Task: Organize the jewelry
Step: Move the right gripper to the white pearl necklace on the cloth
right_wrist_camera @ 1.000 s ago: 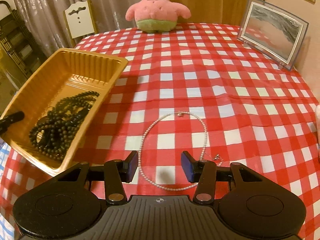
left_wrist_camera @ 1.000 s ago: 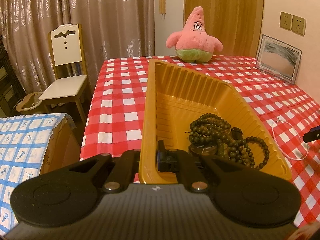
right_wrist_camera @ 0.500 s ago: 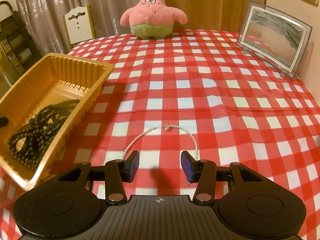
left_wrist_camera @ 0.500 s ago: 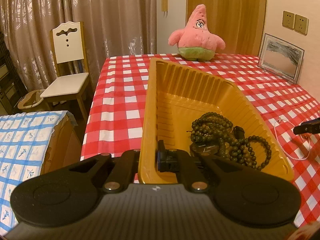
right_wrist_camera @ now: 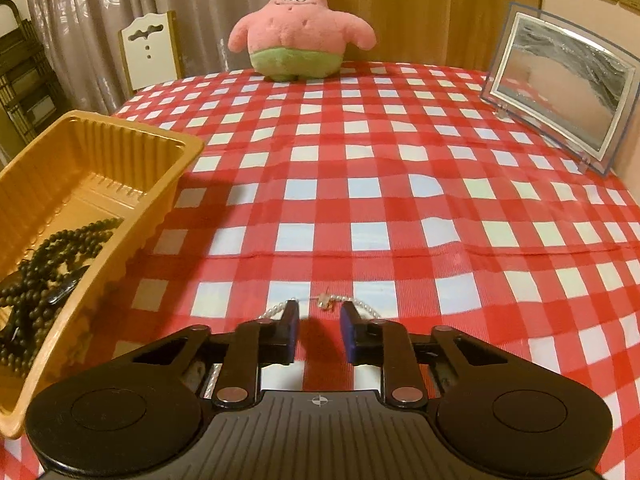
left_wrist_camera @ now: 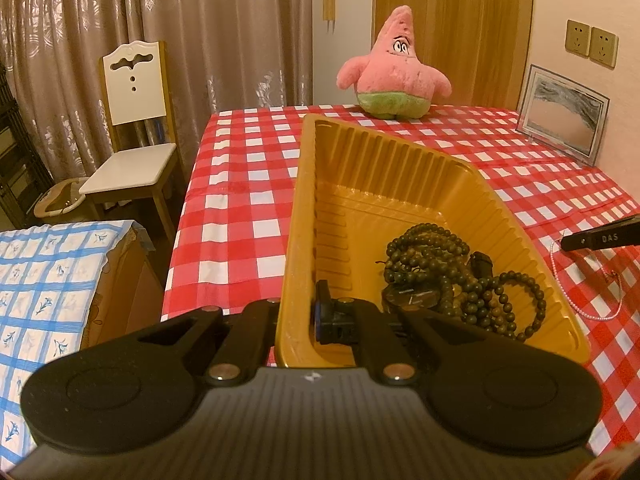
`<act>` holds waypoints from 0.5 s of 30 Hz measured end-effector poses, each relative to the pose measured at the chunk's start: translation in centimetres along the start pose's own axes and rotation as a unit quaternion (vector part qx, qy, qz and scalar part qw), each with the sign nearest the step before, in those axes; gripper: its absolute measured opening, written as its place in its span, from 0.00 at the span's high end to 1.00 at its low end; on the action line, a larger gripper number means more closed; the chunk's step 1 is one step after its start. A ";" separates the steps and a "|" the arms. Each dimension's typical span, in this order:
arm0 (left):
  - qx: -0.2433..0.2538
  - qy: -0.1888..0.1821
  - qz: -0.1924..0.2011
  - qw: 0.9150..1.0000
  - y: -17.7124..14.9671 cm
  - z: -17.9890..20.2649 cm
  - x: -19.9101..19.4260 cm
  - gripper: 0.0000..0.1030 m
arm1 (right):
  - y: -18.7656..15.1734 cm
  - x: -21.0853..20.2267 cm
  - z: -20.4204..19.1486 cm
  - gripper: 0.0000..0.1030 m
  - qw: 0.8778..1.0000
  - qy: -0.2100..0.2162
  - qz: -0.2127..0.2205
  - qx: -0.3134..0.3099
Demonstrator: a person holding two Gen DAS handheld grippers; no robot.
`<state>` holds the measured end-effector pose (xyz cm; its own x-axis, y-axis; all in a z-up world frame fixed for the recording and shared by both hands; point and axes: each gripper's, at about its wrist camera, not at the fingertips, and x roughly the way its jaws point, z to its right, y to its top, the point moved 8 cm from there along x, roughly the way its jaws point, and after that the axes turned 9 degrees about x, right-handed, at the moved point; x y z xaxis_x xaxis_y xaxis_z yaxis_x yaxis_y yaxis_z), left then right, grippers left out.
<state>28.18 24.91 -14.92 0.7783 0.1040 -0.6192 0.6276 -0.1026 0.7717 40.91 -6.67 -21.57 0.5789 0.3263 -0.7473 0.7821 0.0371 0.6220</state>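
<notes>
A yellow plastic tray (left_wrist_camera: 404, 176) lies on the red checked tablecloth and holds dark bead strings (left_wrist_camera: 448, 272); it also shows in the right wrist view (right_wrist_camera: 100, 160) with the beads (right_wrist_camera: 44, 256). My left gripper (left_wrist_camera: 298, 320) is shut on the tray's near wall. A thin white pearl necklace (left_wrist_camera: 576, 300) lies on the cloth right of the tray. My right gripper (right_wrist_camera: 319, 330) is open and low over the necklace (right_wrist_camera: 362, 307), its clasp (right_wrist_camera: 326, 300) just ahead of the fingertips. One right finger (left_wrist_camera: 600, 236) shows in the left wrist view.
A pink star plush (right_wrist_camera: 298, 32) sits at the table's far edge. A glass picture frame (right_wrist_camera: 560, 88) stands at the back right. A white chair (left_wrist_camera: 132, 128) and a blue checked cloth (left_wrist_camera: 48, 280) are left of the table.
My right gripper has moved forward and down over the pearl necklace, which now lies mostly under it. The left gripper keeps hold of the tray and has barely moved.
</notes>
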 end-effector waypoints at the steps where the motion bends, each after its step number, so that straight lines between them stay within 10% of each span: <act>1: 0.000 0.000 0.001 1.000 0.0 0.0 0.0 0.96 | 0.1 0.2 0.0 0.81 1.000 -0.001 0.001 -0.002; 15: 0.002 -0.002 0.000 1.000 -0.1 0.1 0.3 0.96 | 0.4 0.2 -0.5 0.93 0.999 -0.011 0.018 -0.036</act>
<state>28.34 24.87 -15.15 0.7788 0.1006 -0.6191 0.6271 -0.1073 0.7715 41.22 -6.09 -21.36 0.6115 0.3077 -0.7289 0.7429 0.0938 0.6628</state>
